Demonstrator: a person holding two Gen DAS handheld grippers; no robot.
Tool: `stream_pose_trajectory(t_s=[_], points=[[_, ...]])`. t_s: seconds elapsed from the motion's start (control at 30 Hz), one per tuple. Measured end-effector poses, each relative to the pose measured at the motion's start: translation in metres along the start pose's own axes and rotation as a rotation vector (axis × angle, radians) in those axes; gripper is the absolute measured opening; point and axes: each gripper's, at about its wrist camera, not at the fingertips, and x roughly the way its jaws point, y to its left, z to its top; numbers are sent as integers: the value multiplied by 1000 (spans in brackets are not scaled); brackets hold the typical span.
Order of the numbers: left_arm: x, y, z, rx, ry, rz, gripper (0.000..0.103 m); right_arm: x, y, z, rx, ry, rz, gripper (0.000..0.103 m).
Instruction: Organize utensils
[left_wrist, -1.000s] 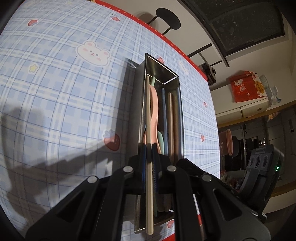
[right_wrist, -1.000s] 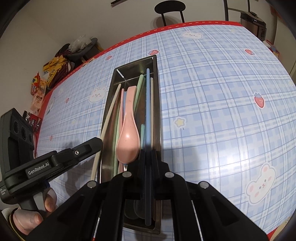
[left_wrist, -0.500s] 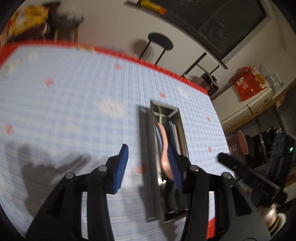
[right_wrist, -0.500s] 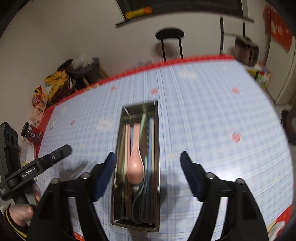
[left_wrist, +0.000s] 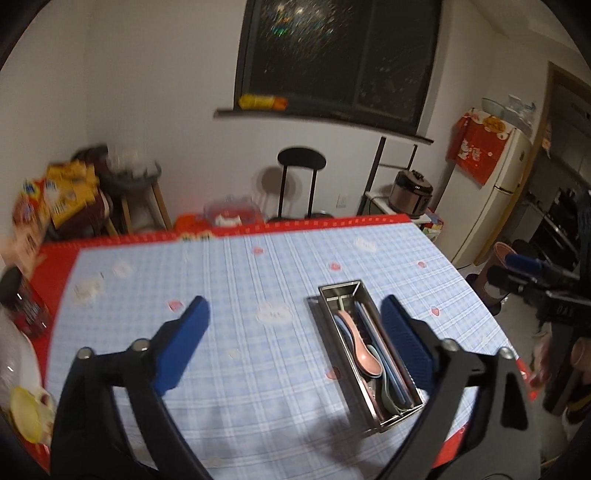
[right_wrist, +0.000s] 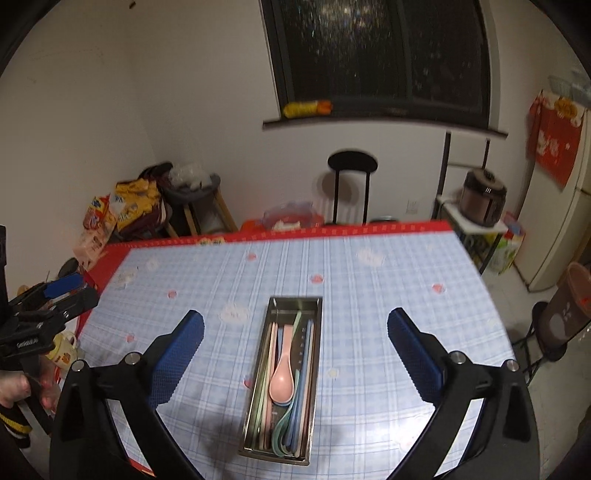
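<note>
A steel utensil tray (left_wrist: 326, 322) (right_wrist: 259, 363) lies on the blue checked tablecloth, with a pink spoon (left_wrist: 364, 349) (right_wrist: 282, 380) on top of pastel spoons and chopsticks inside it. My left gripper (left_wrist: 294, 302) hangs well above the table, to the left of the tray. Its jaws are opening wide and nothing is between them. High over the tray, my right gripper (right_wrist: 295, 315) is centred on it, jaws also opening with nothing between them. Each gripper shows at the edge of the other's view.
The tablecloth (right_wrist: 388, 302) has a red border. A mug (right_wrist: 64, 349) and a dark jar (left_wrist: 22, 302) stand at the table's left edge. Beyond the table are a black stool (right_wrist: 352, 162), a rice cooker (right_wrist: 484, 201), snack bags (right_wrist: 125, 206) and a fridge (left_wrist: 491, 192).
Both grippers let go of the chopsticks they held in the tray, opened wide and rose well above the table. The view now takes in the room.
</note>
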Motion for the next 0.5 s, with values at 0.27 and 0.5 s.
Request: stream_pose_trajectory(t_s=[0.27, 0.5], points=[[-56, -16, 12, 72, -101, 34, 98, -64, 22, 6, -48, -113, -39, 97], [-94, -28, 11, 81, -160, 60, 98, -98, 28, 0, -33, -152, -38, 97]])
